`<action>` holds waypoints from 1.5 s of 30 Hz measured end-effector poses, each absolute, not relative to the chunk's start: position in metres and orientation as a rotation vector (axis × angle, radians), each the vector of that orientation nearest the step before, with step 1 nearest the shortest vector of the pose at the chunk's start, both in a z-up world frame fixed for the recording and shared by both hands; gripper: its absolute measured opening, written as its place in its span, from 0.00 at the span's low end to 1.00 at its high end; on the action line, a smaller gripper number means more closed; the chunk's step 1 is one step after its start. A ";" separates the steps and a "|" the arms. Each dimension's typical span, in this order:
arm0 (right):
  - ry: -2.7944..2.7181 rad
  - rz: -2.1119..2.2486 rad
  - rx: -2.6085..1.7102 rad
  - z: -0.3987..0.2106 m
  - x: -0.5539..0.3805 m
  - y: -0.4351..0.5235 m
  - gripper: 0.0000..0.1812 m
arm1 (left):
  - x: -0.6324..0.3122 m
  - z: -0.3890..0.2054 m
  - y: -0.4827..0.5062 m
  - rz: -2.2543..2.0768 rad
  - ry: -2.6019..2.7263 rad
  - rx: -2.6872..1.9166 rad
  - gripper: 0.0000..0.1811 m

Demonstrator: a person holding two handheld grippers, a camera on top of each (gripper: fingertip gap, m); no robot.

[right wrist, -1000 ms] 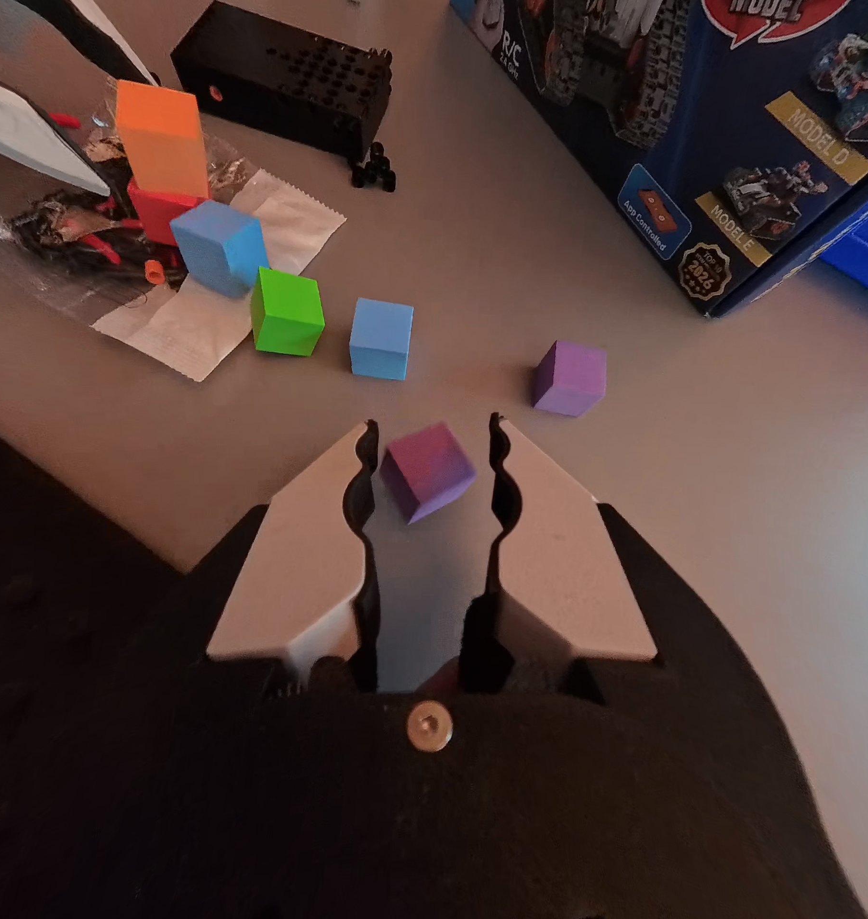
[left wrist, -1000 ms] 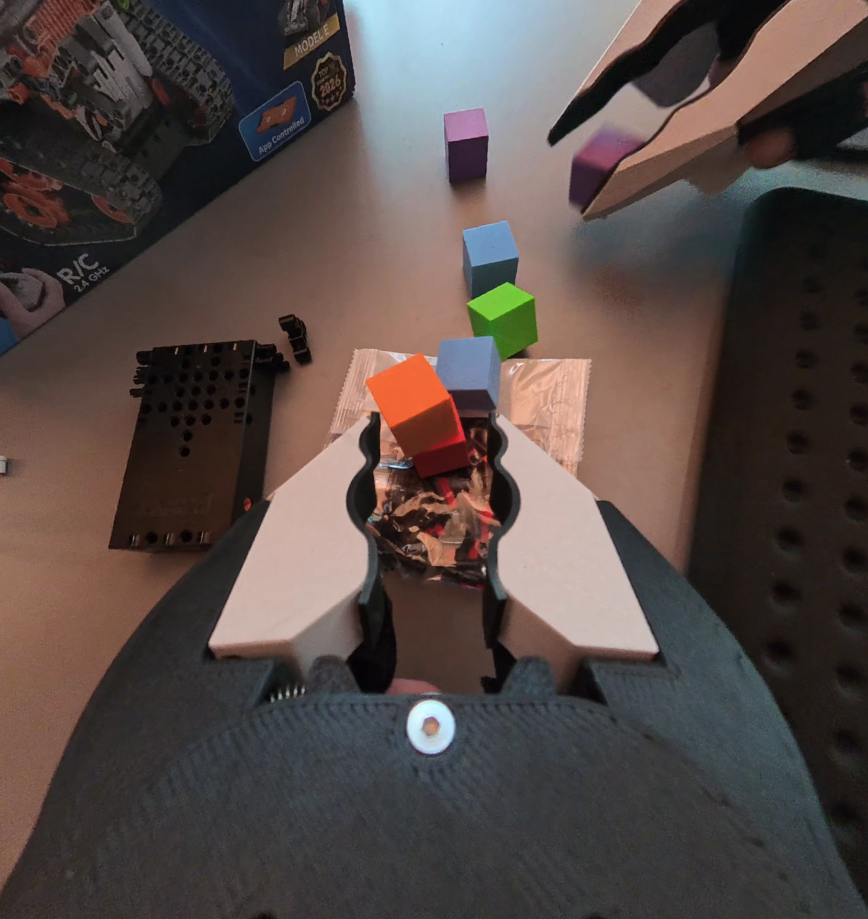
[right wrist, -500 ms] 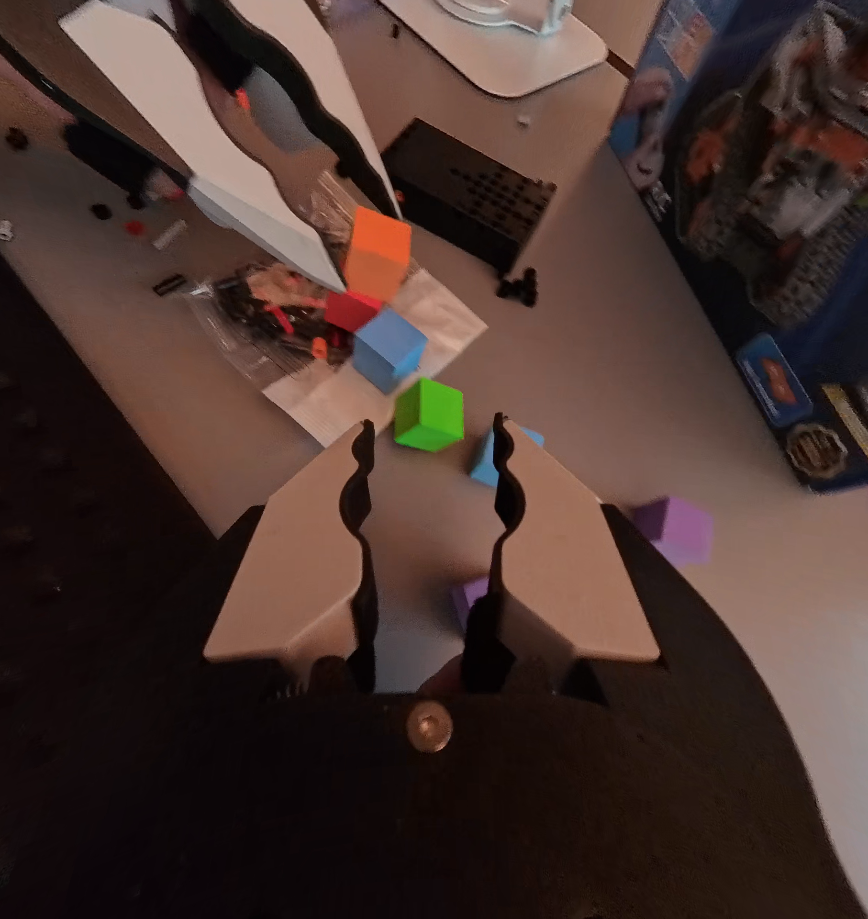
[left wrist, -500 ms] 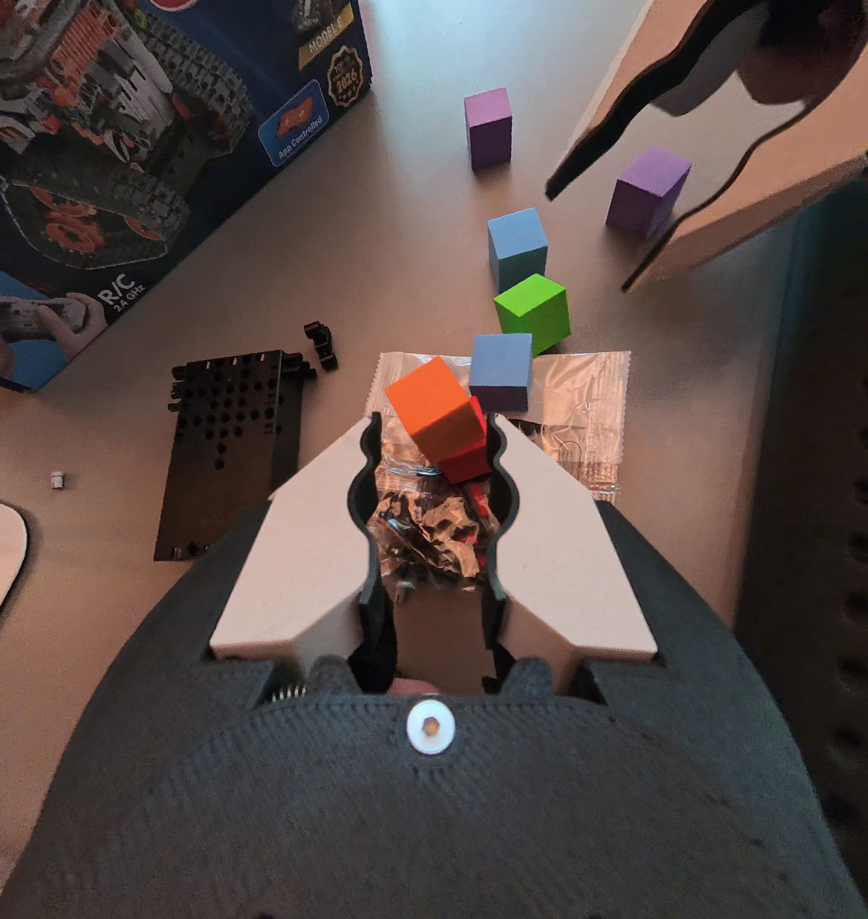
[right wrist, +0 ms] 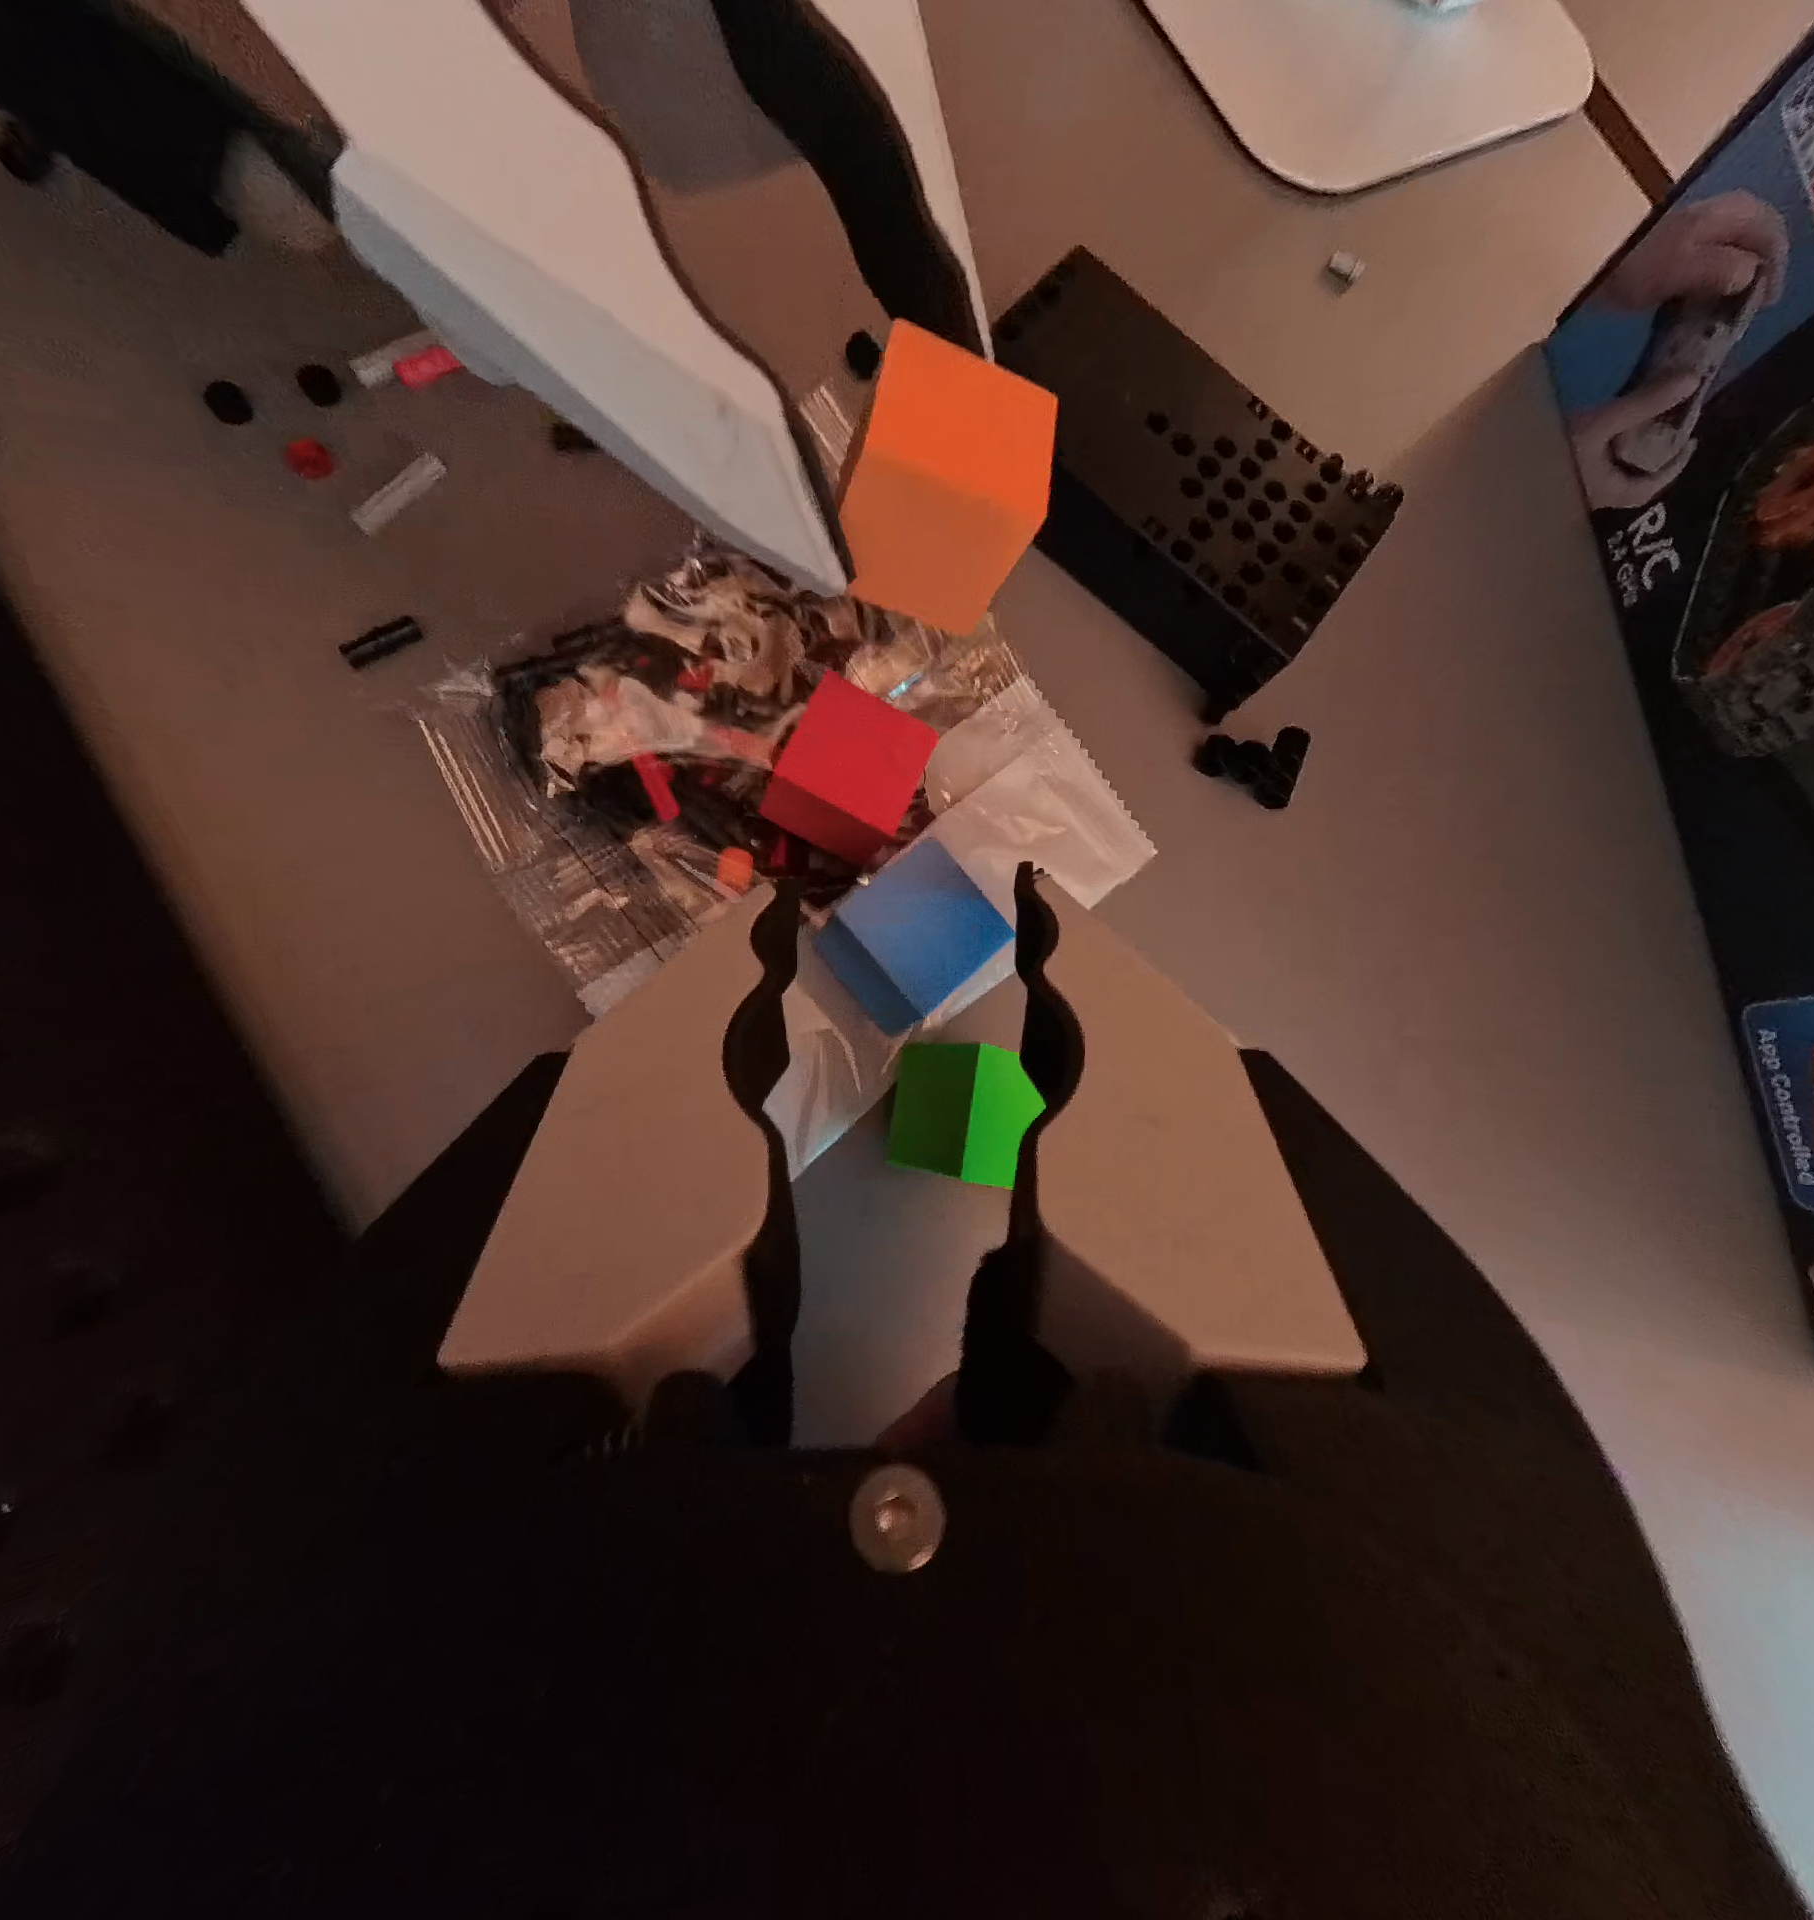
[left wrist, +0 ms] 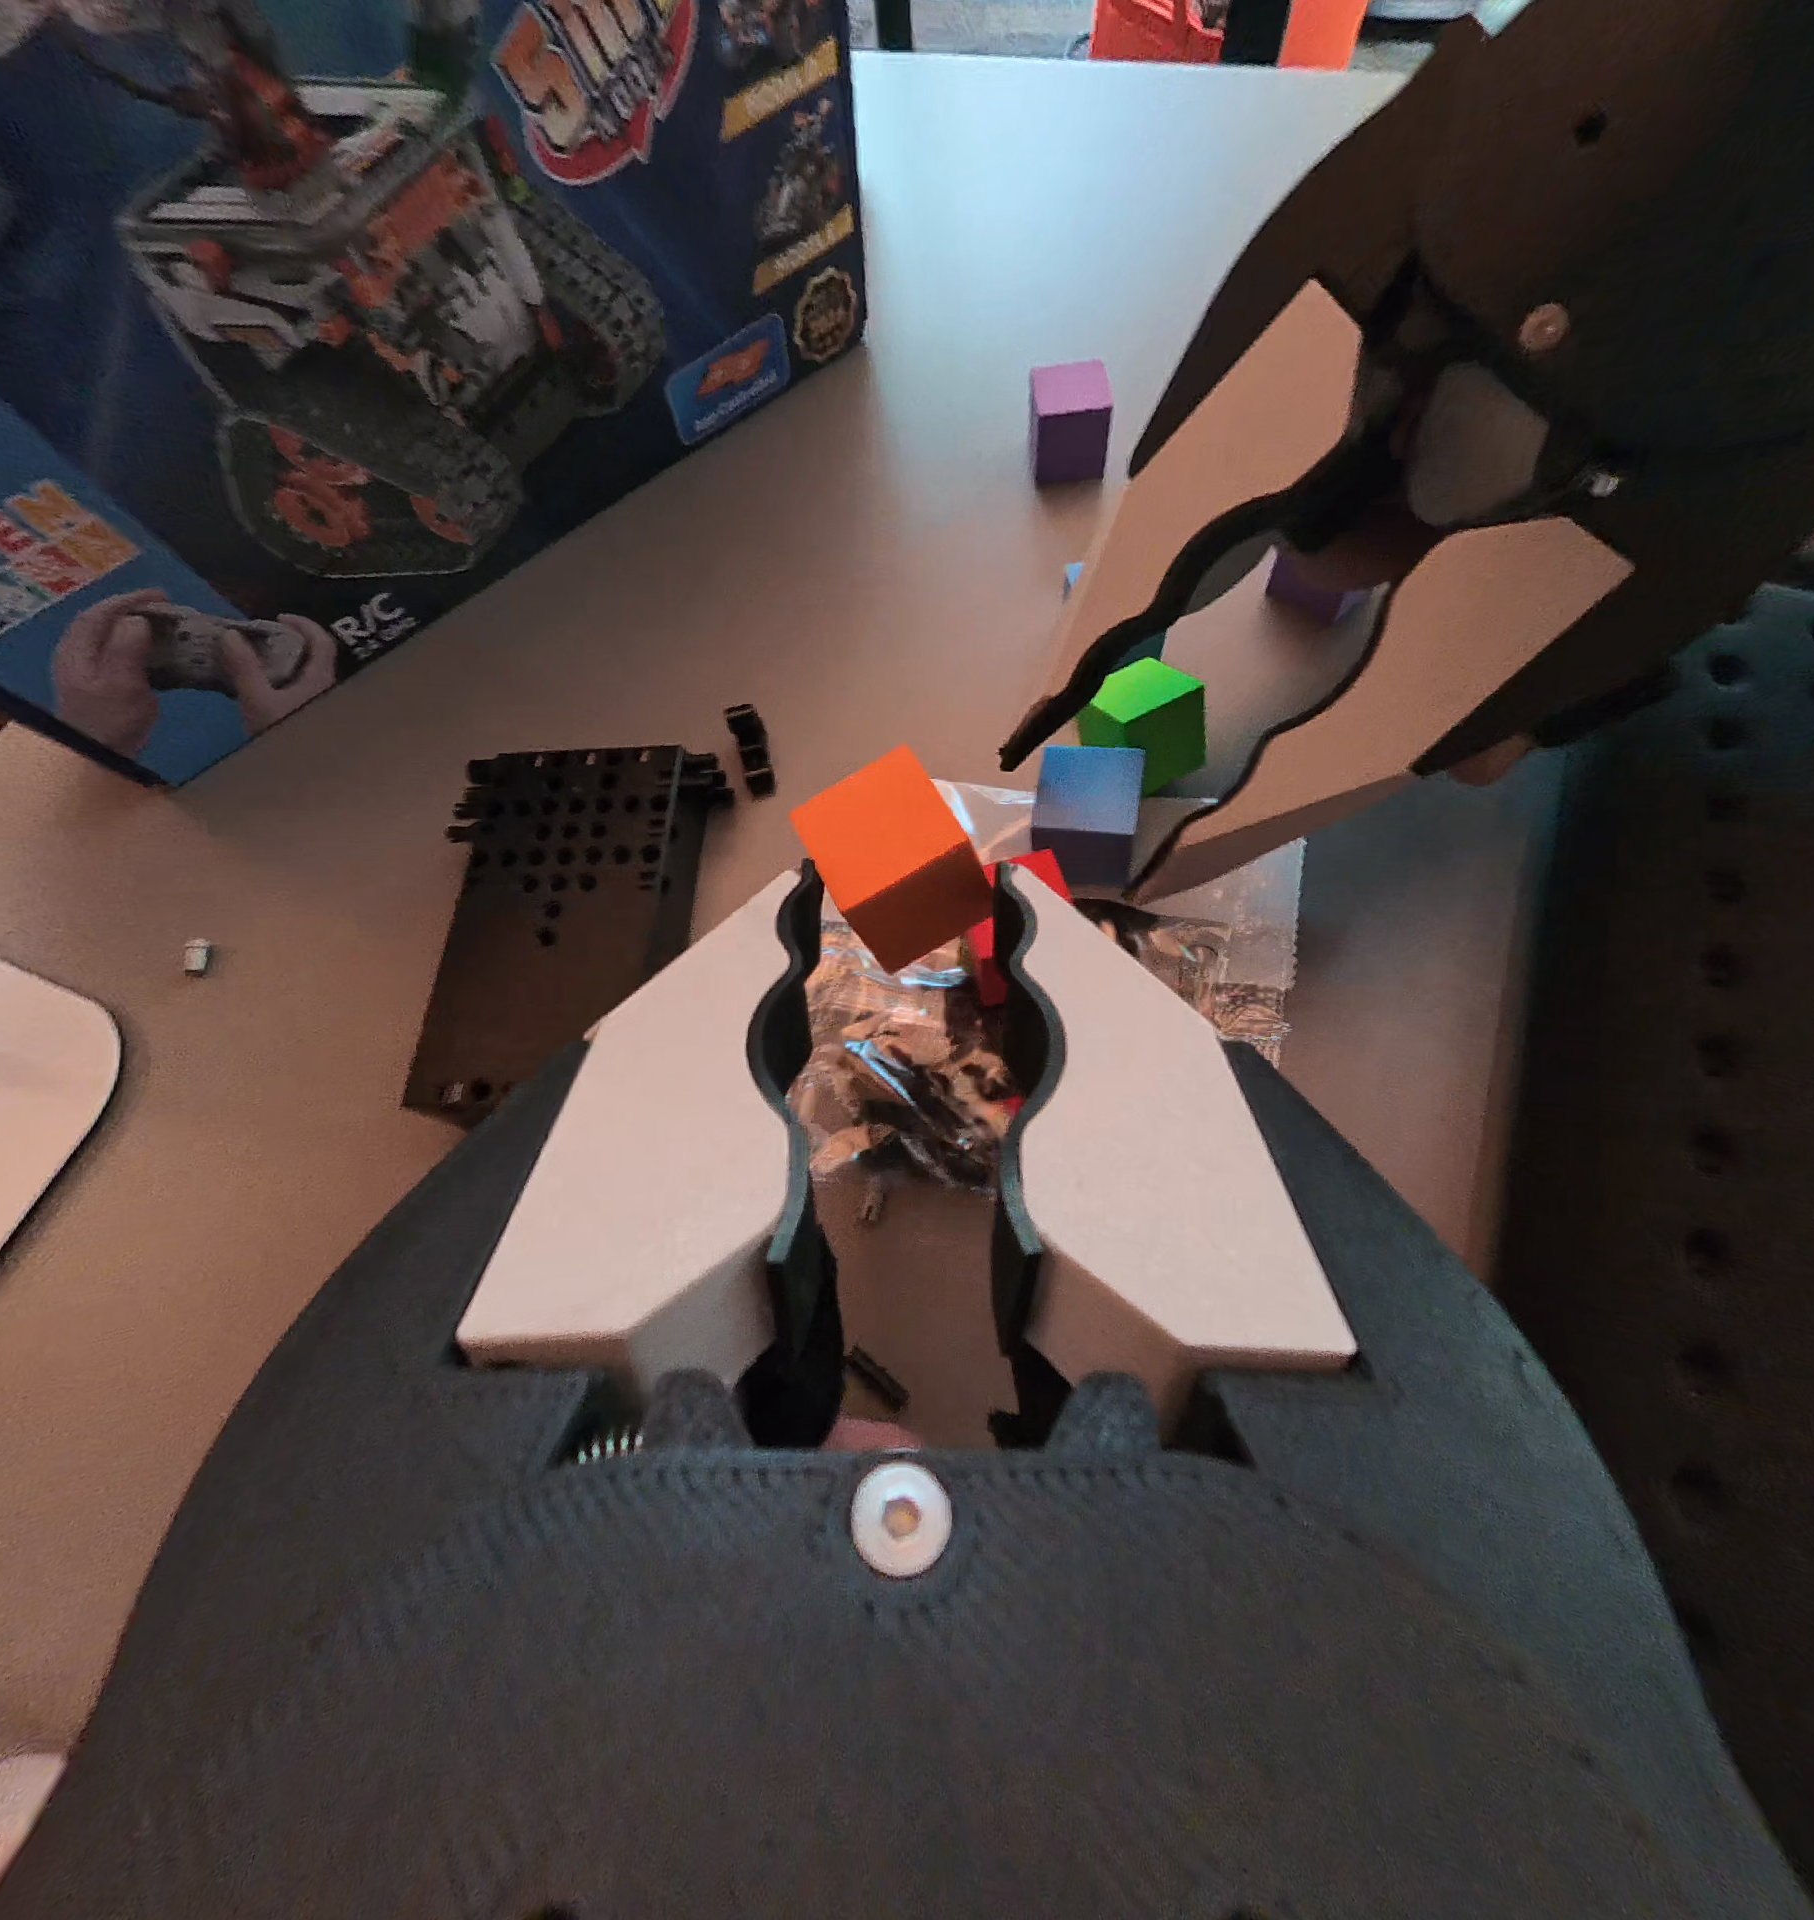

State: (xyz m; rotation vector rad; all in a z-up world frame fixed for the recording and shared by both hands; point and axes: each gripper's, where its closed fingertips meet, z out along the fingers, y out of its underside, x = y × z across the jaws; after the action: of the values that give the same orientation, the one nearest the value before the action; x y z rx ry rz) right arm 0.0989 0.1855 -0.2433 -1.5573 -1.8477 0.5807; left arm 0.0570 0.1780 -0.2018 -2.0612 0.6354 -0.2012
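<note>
My left gripper [left wrist: 901, 888] is shut on an orange cube [left wrist: 887, 847] and holds it in the air above a red cube [right wrist: 846, 764]. The red cube lies on a clear plastic bag of small parts [right wrist: 612, 727]. My right gripper [right wrist: 903, 894] is open and empty, with its tips on either side of a blue cube [right wrist: 918, 935] on the bag's edge. A green cube [right wrist: 960, 1112] lies on the table under its fingers. In the left wrist view the right gripper [left wrist: 1074, 826] reaches in from the upper right. Two purple cubes [left wrist: 1069, 421] [left wrist: 1308, 592] lie farther off.
A large blue toy box [left wrist: 363, 312] stands at the back left. A black perforated plate [left wrist: 570, 894] lies left of the bag, with small black pieces [left wrist: 749, 732] near it. A white pad [left wrist: 9, 1081] is at the far left and a dark perforated mat [left wrist: 1713, 1143] at the right. The grippers' ends are close to 6 centimeters from one another. Between my left fingertips and the black perforated plate [left wrist: 570, 894] there is roughly 9 centimeters. The right camera catches it too, in the right wrist view [right wrist: 1192, 469].
My left gripper has lifted the orange cube off the red cube. My right gripper has let go of a purple cube and moved over to the blue and green cubes.
</note>
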 end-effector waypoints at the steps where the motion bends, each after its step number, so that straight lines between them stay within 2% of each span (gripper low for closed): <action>1: -1.848 0.600 -1.546 -0.240 0.096 0.183 0.23 | 0.052 -0.199 0.178 -0.197 0.610 -2.058 0.17; 6: -1.893 0.655 -1.522 -0.237 0.080 0.169 0.22 | 0.030 -0.189 0.180 -0.166 0.513 -2.040 0.17; 10: -1.939 0.564 -1.541 -0.249 0.071 0.171 0.17 | 0.022 -0.185 0.180 -0.166 0.473 -2.024 0.17; 16: -1.935 0.632 -1.438 -0.230 0.060 0.155 0.17 | 0.018 -0.180 0.181 -0.168 0.443 -2.008 0.17; 21: -2.054 0.582 -1.435 -0.251 0.061 0.143 0.17 | 0.017 -0.181 0.180 -0.174 0.438 -2.010 0.17; 25: -2.046 0.526 -1.438 -0.250 0.065 0.147 0.27 | 0.018 -0.182 0.180 -0.171 0.440 -2.012 0.17; 30: -1.960 0.587 -1.460 -0.227 0.079 0.161 0.27 | 0.016 -0.179 0.180 -0.173 0.428 -2.003 0.17; 34: -1.907 0.475 -1.574 -0.236 0.098 0.195 0.28 | 0.016 -0.177 0.180 -0.173 0.425 -1.998 0.17; 37: -1.942 0.513 -1.574 -0.245 0.097 0.190 0.27 | 0.017 -0.178 0.180 -0.171 0.428 -2.000 0.17; 39: -1.946 0.519 -1.586 -0.251 0.094 0.189 0.20 | 0.017 -0.179 0.180 -0.170 0.428 -2.000 0.17; 45: -1.882 0.564 -1.535 -0.234 0.086 0.187 0.20 | 0.012 -0.177 0.181 -0.161 0.402 -1.998 0.17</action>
State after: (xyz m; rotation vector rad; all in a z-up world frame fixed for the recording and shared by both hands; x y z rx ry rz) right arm 0.0862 0.1867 -0.2340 -1.5347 -1.8825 0.5636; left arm 0.0121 0.1805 -0.1773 -1.9978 0.4021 -0.1612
